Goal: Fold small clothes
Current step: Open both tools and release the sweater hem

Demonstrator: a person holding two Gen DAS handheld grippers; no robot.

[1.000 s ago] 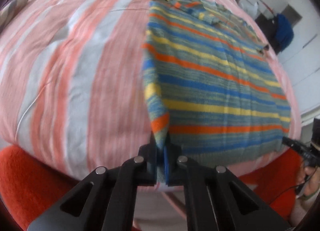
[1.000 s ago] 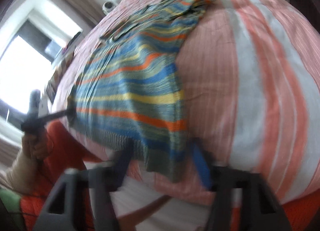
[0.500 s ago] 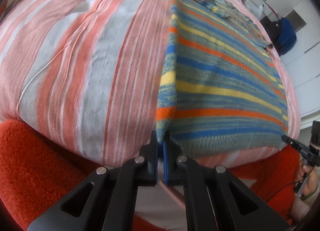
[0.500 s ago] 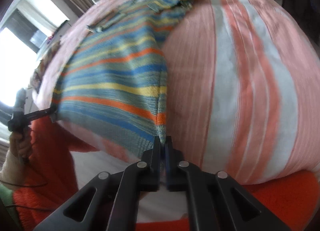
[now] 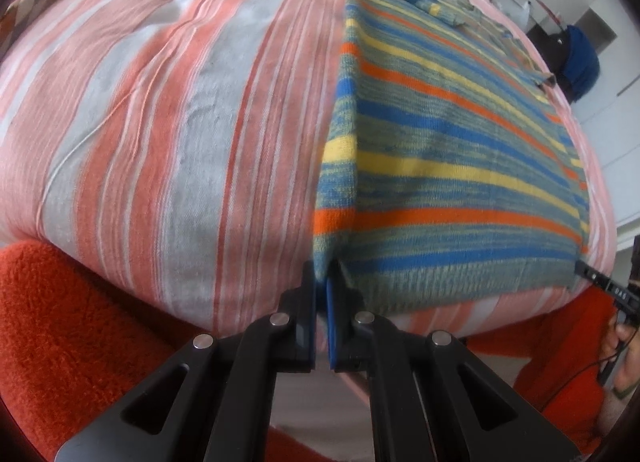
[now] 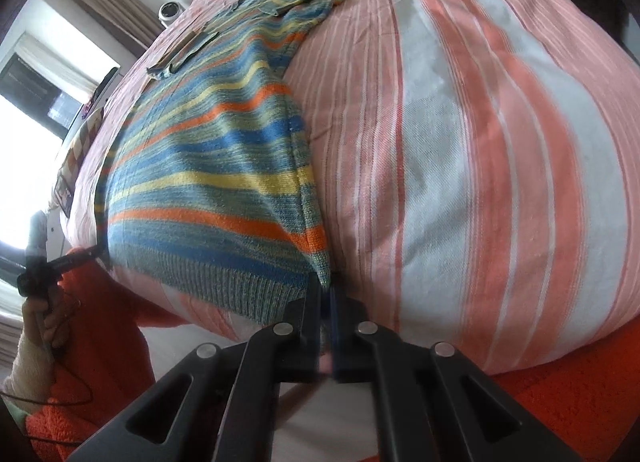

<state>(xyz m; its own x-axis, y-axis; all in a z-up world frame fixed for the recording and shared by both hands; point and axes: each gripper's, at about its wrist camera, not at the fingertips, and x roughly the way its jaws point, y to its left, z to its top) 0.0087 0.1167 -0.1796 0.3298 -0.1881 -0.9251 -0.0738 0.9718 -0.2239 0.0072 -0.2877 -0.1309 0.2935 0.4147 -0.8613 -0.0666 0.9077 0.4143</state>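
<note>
Knitted sweater striped blue, yellow, orange and grey-green [image 5: 448,166] lies flat on bed cover with pink, coral and white stripes [image 5: 168,134], hem at near edge

Left gripper [image 5: 323,286] pinches one bottom hem corner, black jaws pressed together on knit

Right gripper [image 6: 327,290] pinches opposite hem corner, jaws likewise clamped on fabric

Orange fuzzy fabric [image 5: 68,322] below bed edge

The knitted sweater [image 5: 452,166] carries blue, yellow and orange stripes over mottled grey-green, the bed cover [image 5: 168,110] beneath it runs in salmon-pink and white stripes, a fuzzy orange-red fabric [image 5: 68,326] shows below, and each hand-held gripper [image 5: 323,286] is black.
</note>
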